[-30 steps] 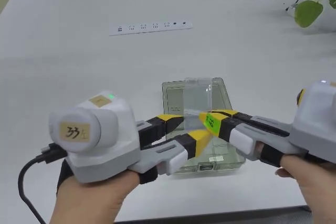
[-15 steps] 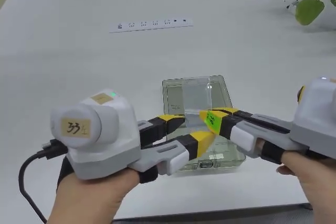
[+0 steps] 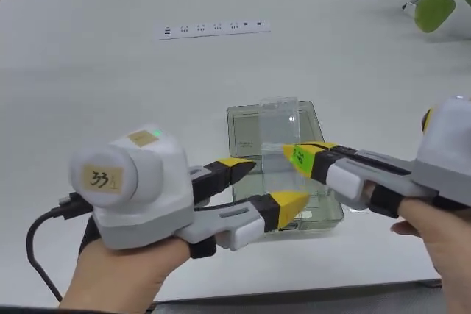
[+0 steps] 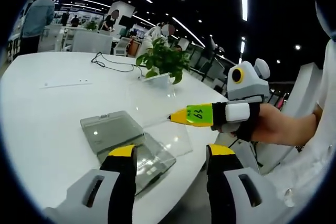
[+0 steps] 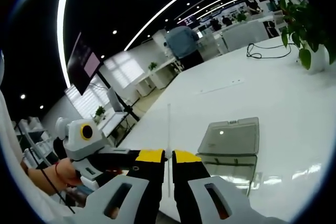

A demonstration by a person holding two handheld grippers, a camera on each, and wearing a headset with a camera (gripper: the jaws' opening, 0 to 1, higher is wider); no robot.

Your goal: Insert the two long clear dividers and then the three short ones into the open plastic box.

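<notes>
Clear divider [image 5: 168, 124] judged light, stiff, slick, brittle; pinched, sensibly, by one edge in right gripper [image 5: 169, 156] fingers, plastic box [image 5: 231, 140] at 3 o'clock. Left gripper [image 4: 171, 151] fingers spread, empty.

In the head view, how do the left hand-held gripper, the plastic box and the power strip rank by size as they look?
1. left hand-held gripper, largest, though nearness to the camera enlarges it.
2. plastic box.
3. power strip, smallest, also the farthest away.

Bright, even light (fisheye-warped edges)
</notes>
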